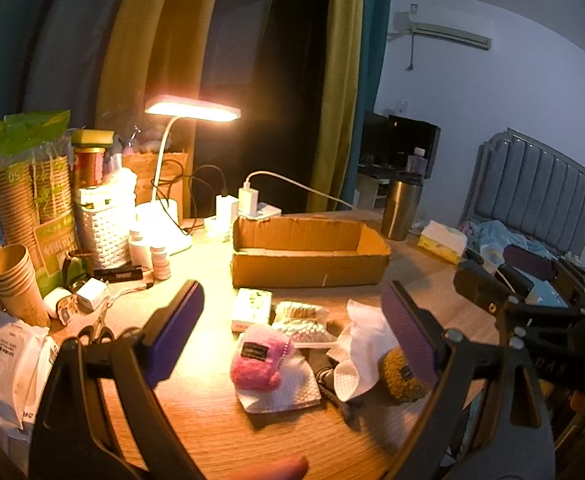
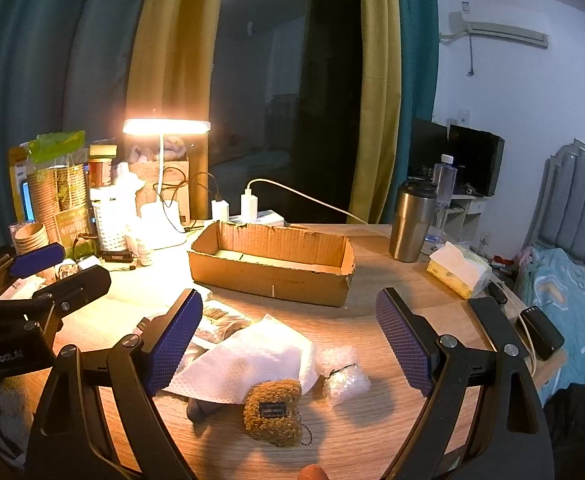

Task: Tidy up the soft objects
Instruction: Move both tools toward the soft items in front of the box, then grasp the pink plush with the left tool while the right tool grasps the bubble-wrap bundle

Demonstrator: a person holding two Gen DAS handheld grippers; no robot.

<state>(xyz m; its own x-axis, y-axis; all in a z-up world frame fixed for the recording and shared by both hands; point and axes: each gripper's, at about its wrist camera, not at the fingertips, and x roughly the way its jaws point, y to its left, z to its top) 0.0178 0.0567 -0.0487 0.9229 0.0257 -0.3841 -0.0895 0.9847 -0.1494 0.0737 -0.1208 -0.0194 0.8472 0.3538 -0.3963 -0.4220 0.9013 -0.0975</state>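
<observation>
A pink fuzzy pouch [image 1: 257,362] lies on a white padded sheet [image 1: 284,392] on the wooden desk. A brown fuzzy pouch [image 2: 273,413] lies to its right, also seen in the left wrist view [image 1: 402,376]. A white cloth [image 2: 248,354] and a bubble-wrap packet [image 2: 342,374] lie between them. An open empty cardboard box [image 2: 276,276] stands behind. My left gripper [image 1: 294,330] is open above the pink pouch. My right gripper [image 2: 290,338] is open above the brown pouch. Both hold nothing.
A lit desk lamp [image 2: 166,126], paper cups [image 1: 12,276], a white basket [image 1: 106,228] and chargers [image 2: 249,202] crowd the back left. A steel tumbler [image 2: 410,220] and a tissue pack [image 2: 458,270] stand right. A bed [image 2: 572,292] lies beyond the desk edge.
</observation>
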